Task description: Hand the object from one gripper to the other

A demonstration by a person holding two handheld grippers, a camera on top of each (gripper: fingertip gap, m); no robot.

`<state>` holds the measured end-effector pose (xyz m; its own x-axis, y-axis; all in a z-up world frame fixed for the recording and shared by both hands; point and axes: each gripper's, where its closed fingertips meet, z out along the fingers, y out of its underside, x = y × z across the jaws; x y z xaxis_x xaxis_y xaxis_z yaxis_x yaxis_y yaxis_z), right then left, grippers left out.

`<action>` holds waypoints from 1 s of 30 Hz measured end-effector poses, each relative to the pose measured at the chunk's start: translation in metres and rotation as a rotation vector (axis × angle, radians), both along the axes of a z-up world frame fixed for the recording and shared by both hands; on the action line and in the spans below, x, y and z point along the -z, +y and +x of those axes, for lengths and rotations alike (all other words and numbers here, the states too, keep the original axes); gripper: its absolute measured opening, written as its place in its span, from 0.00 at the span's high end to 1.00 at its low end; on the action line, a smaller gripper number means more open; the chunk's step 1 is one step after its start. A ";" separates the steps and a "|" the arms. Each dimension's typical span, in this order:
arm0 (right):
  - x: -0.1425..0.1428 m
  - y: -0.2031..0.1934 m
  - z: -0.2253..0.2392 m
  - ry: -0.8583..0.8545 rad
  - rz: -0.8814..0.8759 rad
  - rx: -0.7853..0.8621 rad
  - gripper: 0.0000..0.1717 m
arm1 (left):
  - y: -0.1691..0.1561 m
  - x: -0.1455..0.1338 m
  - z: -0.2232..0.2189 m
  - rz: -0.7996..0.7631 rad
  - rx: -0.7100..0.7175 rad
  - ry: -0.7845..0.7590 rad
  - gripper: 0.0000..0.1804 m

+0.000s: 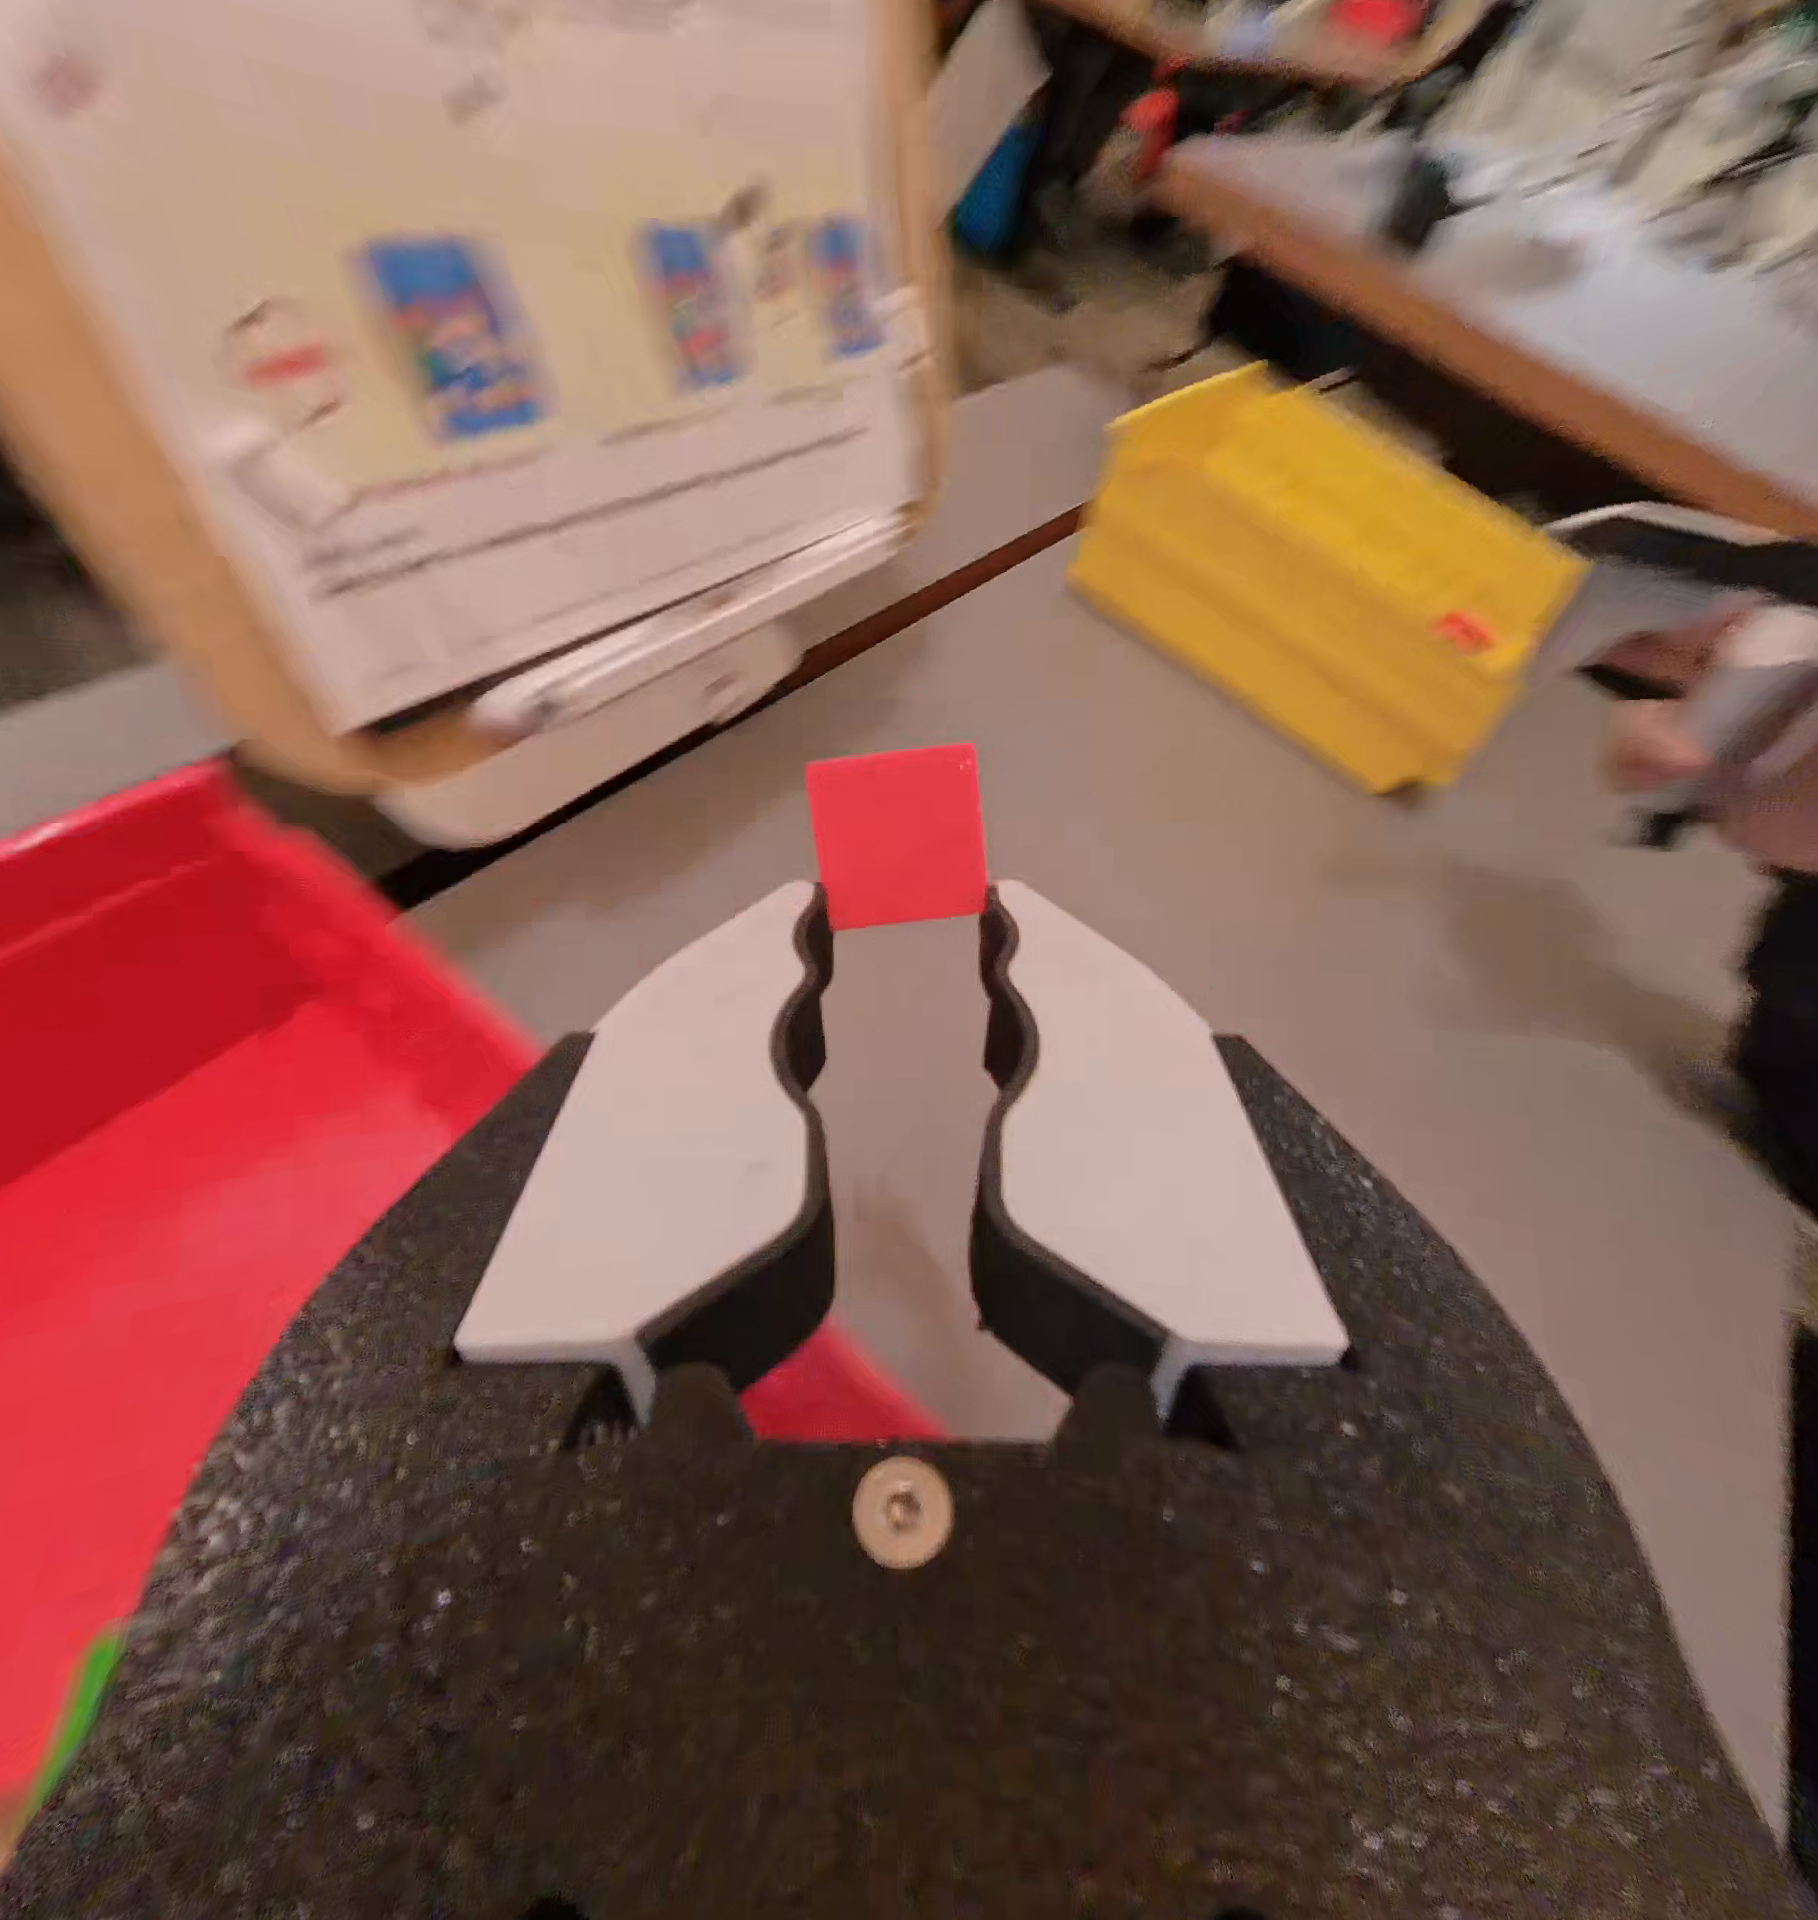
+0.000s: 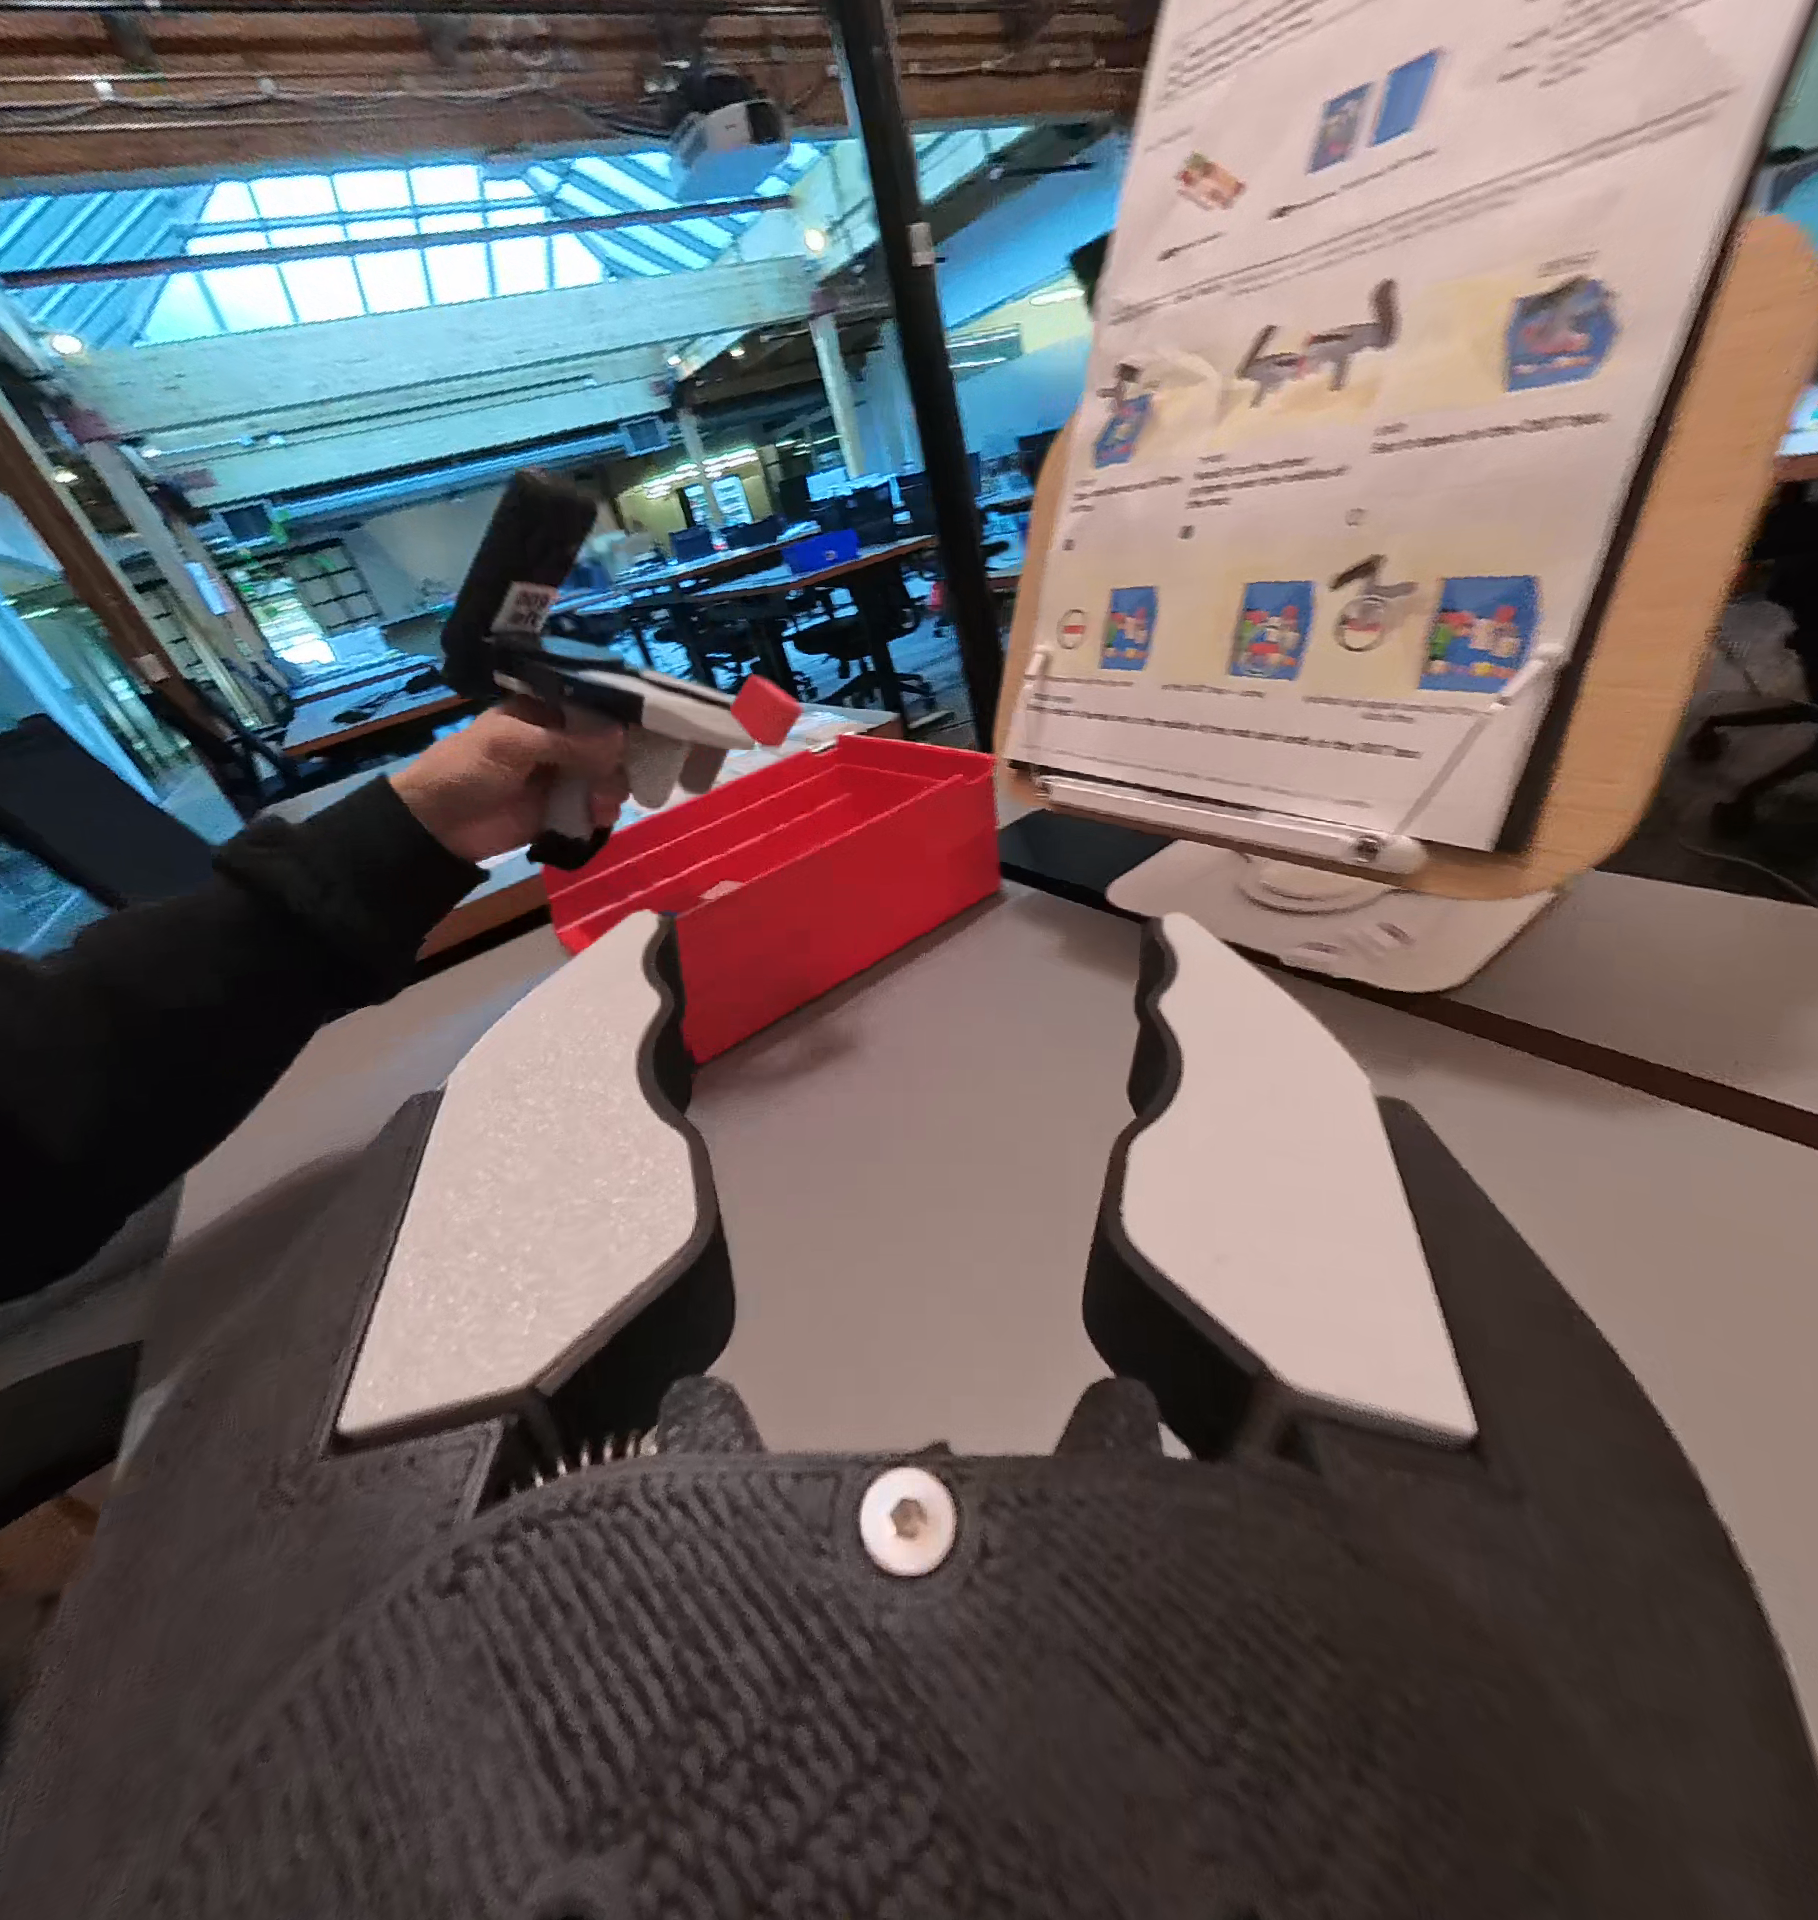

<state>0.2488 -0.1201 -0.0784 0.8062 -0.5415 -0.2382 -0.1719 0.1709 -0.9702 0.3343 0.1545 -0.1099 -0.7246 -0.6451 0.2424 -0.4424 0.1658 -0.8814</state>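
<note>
My left gripper (image 1: 902,902) is shut on a small red block (image 1: 897,834), pinched between its two fingertips and held above the grey table (image 1: 1300,1039). In the right wrist view the same left gripper (image 2: 749,717) shows far off at the left, held by a hand, with the red block (image 2: 766,709) at its tip above the red bin (image 2: 811,883). My right gripper (image 2: 905,956) is open and holds nothing, low over the table. The right gripper shows only as a blurred shape at the right edge of the left wrist view (image 1: 1694,623).
A red bin (image 1: 105,1039) is at the left and a yellow bin (image 1: 1310,582) at the far right of the table. A stand with printed instruction sheets (image 2: 1383,436) rises at the table's back edge. A person's dark sleeve (image 2: 157,987) is at the left.
</note>
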 end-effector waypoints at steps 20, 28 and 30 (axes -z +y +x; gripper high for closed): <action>-0.047 0.074 -0.098 -0.182 0.141 -0.516 0.71 | -0.211 -0.050 -0.191 -0.341 0.679 -0.307 0.86; -0.038 0.075 -0.099 -0.188 0.040 -0.517 0.84 | -0.219 -0.045 -0.185 -0.336 0.598 -0.331 0.85; -0.041 0.064 -0.088 -0.198 0.031 -0.446 0.84 | -0.217 -0.039 -0.174 -0.284 0.519 -0.358 0.76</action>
